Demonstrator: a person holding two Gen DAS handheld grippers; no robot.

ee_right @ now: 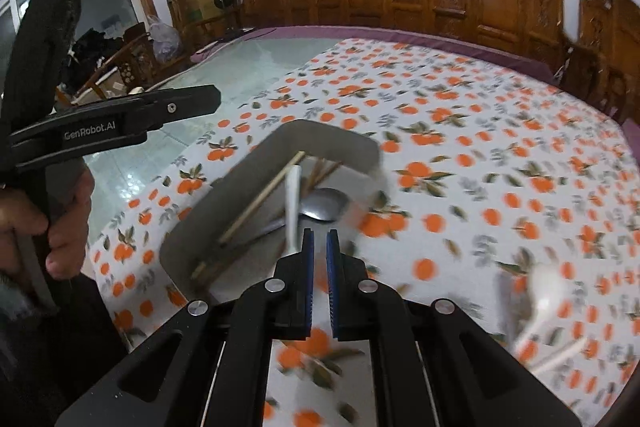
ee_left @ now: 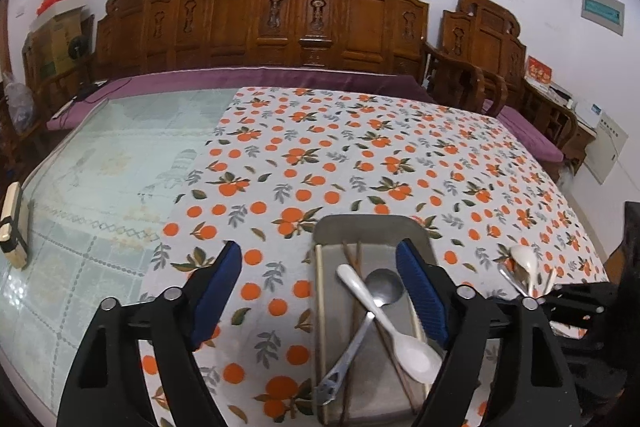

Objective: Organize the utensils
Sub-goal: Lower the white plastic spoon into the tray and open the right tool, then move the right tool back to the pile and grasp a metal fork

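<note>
A grey tray [ee_left: 360,227] [ee_right: 320,139] lies on the orange-print tablecloth. It holds a white spoon [ee_left: 384,319] [ee_right: 292,199], a metal spoon [ee_left: 380,287] [ee_right: 324,205] and chopsticks [ee_left: 319,307] [ee_right: 260,199]. My left gripper [ee_left: 320,283] is open and empty, its right finger over the tray. My right gripper [ee_right: 320,239] is nearly shut with a narrow gap and nothing in it, just right of the tray's near end. More loose utensils, a white spoon [ee_left: 524,259] [ee_right: 548,291] among them, lie on the cloth to the right, blurred in the right wrist view.
The cloth [ee_left: 360,155] covers the right part of a glass-topped table [ee_left: 120,155]. A small block [ee_left: 14,223] sits at the table's left edge. Carved wooden benches [ee_left: 280,19] with purple cushions stand behind. The left gripper's body [ee_right: 120,123] shows in the right wrist view.
</note>
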